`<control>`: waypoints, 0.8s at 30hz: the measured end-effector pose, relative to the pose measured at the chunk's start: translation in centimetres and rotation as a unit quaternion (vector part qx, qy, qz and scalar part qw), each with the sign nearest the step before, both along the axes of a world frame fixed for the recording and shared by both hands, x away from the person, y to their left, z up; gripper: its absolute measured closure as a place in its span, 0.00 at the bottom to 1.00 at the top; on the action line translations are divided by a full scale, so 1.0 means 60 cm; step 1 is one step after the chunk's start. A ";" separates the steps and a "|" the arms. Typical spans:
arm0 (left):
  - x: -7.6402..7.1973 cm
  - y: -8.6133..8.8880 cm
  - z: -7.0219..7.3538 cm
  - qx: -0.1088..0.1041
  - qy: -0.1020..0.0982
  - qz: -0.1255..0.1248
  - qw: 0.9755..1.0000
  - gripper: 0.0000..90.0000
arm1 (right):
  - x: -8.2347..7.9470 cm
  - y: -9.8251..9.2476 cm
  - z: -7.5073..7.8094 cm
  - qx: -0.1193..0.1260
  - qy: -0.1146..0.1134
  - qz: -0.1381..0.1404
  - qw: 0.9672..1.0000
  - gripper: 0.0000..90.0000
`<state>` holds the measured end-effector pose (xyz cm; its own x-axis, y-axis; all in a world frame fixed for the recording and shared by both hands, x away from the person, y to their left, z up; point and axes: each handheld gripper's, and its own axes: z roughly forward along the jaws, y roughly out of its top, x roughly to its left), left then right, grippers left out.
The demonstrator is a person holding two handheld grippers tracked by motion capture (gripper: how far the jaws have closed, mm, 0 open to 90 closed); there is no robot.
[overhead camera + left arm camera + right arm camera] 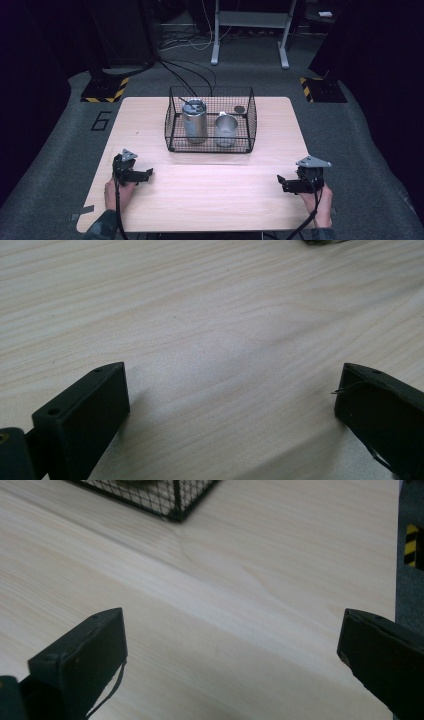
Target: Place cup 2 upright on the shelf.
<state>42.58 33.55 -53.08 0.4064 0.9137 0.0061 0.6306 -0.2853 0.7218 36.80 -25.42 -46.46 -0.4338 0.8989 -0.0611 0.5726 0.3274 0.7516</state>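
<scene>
Both the left gripper [145, 174] and right gripper [284, 184] are resting near the table's [210, 200] front corners, jaws apart and empty; the wire basket [210, 145] is standing ahead between them, roughly equidistant.

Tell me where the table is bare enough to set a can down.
The front strip between the left tool and right tool is bare, as are the table sides flanking the basket. Inside it, can and cup crowd the floor.

The small round thing [240, 109] behind the mug [226, 130] is too small to identify.
</scene>
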 end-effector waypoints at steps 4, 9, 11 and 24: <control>0.000 0.000 0.000 0.000 0.000 0.000 1.000 0.01 | -0.009 -0.026 -0.034 0.007 0.018 -0.021 1.000 0.00; 0.000 0.000 0.000 0.000 0.000 0.000 1.000 0.01 | -0.022 -0.051 -0.074 0.015 0.038 -0.045 0.998 0.00; 0.000 0.000 0.000 0.000 0.000 0.000 1.000 0.01 | -0.026 -0.060 -0.085 0.017 0.044 -0.051 0.998 0.00; 0.000 0.000 0.000 0.000 0.000 0.000 1.000 0.01 | -0.026 -0.067 -0.109 0.018 0.037 -0.064 0.997 0.00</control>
<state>42.58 33.55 -53.08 0.4060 0.9139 0.0061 0.6308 -0.2850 0.7217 35.25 -29.41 -53.02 -0.3179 0.9481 -0.0004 0.6616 0.2221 0.7162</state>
